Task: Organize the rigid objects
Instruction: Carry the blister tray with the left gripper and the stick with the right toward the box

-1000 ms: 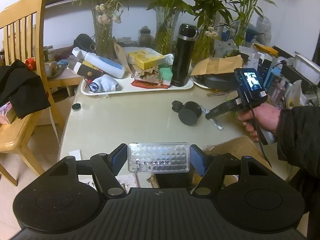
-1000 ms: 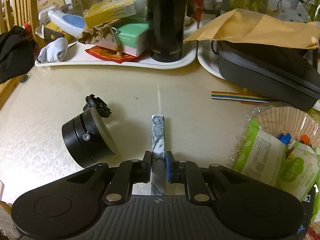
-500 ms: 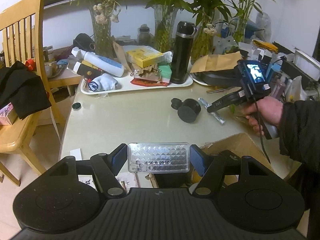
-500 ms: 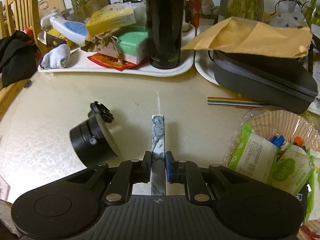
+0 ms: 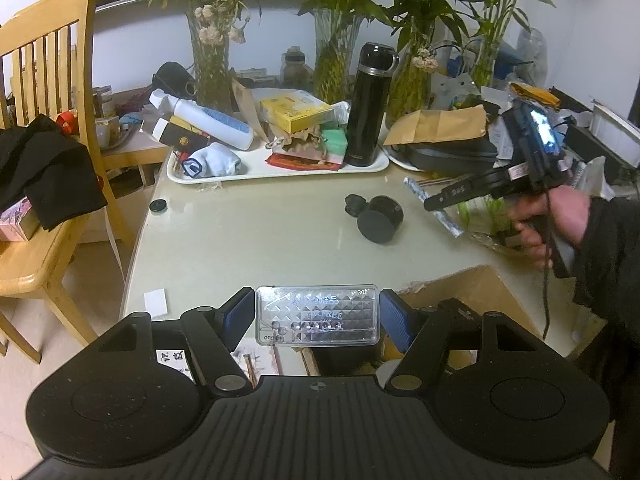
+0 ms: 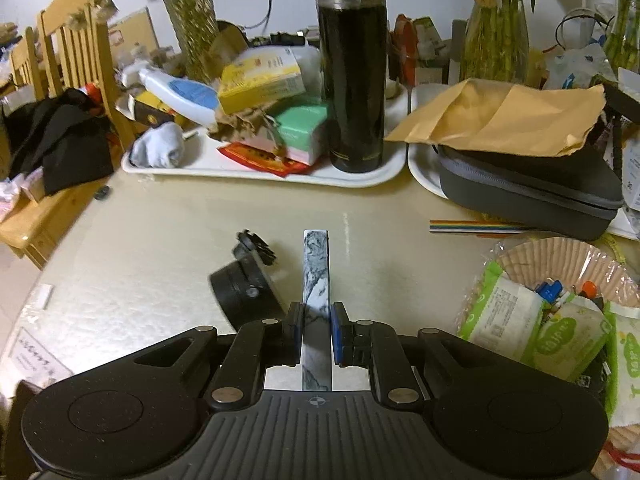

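Marbled flat bar — faceted clear box.

A lived-in home dining room: cluttered table, wooden chair at left, vases of bamboo far behind, black thermos on a white tray.

A wooden chair at nine o'clock; vases of plants at twelve; a paper envelope at two.

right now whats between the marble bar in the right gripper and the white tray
In the right wrist view, only bare tabletop lies between the marble-patterned bar and the white tray.
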The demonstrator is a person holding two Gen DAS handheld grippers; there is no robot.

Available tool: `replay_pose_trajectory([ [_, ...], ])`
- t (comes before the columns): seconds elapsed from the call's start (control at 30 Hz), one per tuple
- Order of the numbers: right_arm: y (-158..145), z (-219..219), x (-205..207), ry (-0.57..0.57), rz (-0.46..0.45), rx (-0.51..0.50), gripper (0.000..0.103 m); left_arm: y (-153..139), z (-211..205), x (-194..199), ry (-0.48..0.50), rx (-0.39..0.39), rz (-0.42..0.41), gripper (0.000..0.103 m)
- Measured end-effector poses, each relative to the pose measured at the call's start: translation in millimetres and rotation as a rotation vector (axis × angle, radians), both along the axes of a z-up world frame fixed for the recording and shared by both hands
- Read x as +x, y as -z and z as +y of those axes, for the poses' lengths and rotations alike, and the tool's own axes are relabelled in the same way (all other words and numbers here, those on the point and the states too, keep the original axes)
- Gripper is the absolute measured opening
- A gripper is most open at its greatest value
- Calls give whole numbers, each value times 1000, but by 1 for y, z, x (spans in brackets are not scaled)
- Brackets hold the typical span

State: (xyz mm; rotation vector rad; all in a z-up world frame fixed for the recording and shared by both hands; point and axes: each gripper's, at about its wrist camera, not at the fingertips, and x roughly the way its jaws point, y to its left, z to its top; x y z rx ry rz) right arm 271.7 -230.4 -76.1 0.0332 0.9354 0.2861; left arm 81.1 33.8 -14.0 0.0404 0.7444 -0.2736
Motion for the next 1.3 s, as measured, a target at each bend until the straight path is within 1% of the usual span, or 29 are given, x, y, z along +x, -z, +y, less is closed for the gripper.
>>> replay_pose_trajectory([
  [0.33,-33,0,-45,-33,-48,68,17,9,-13,1,27,-16,54,67],
  [0.63,-48,-7,-86,-33,-64,124,17,14,-28,11,35,-19,88,67],
  [0.87,-52,-8,-111,-43,-66,162,17,12,-37,20,27,-51,100,67],
  [1.03,-53,-8,-127,-50,-66,171,17,11,-41,23,34,-90,112,75],
  [1.17,-53,-8,-138,-52,-62,181,17,8,-44,19,30,-75,107,75],
  [1.3,-53,-9,-145,-50,-54,189,17,6,-45,9,31,-38,94,75],
])
